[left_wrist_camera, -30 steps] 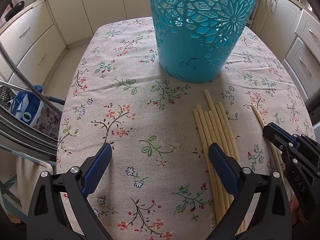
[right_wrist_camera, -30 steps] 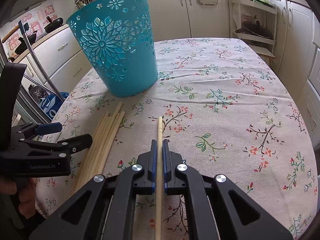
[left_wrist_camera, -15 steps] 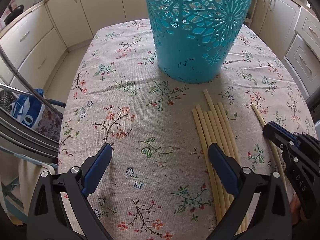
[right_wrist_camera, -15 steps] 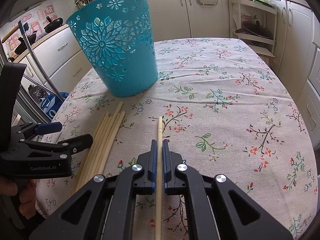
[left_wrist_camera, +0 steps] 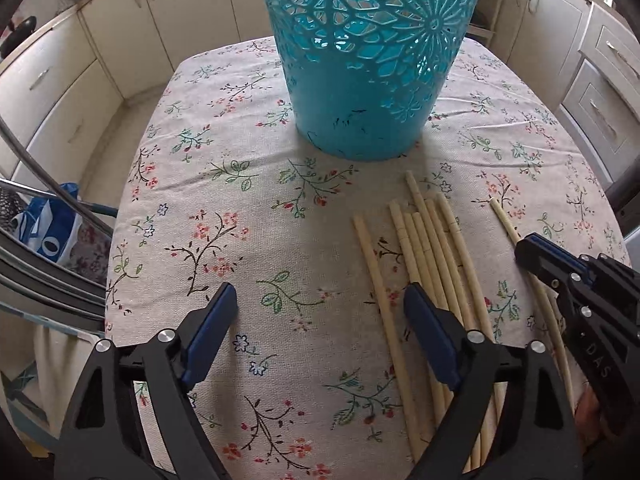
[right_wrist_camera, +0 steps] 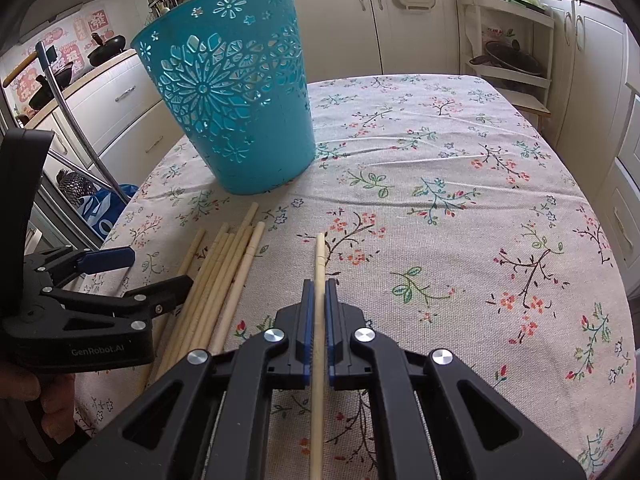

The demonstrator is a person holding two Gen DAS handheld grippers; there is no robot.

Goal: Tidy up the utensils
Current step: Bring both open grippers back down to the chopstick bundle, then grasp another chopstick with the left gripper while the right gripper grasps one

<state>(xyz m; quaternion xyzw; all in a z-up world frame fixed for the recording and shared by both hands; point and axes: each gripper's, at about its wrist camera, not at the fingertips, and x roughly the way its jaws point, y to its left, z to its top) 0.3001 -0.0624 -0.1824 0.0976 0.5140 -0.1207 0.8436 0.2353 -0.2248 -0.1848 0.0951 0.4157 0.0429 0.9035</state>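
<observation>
A teal cut-out basket (left_wrist_camera: 368, 60) stands upright on the floral tablecloth; it also shows in the right wrist view (right_wrist_camera: 240, 108). Several pale wooden chopsticks (left_wrist_camera: 432, 264) lie in a loose bundle in front of it, also in the right wrist view (right_wrist_camera: 216, 276). My left gripper (left_wrist_camera: 320, 312) is open and empty, low over the cloth, its right finger over the bundle's left side. My right gripper (right_wrist_camera: 319, 292) is shut on a single chopstick (right_wrist_camera: 319, 256) that points forward. It shows at the right in the left wrist view (left_wrist_camera: 532, 248).
The table (right_wrist_camera: 460, 184) is oval with a floral cloth. Cream kitchen cabinets (right_wrist_camera: 408, 16) surround it. A metal rack and a blue bag (left_wrist_camera: 44, 228) sit off the table's left edge. A white shelf unit (right_wrist_camera: 508, 52) stands at the far right.
One chopstick has shifted left, apart from the bundle. The left gripper has come slightly closer to the basket. The right gripper still holds its chopstick in place.
</observation>
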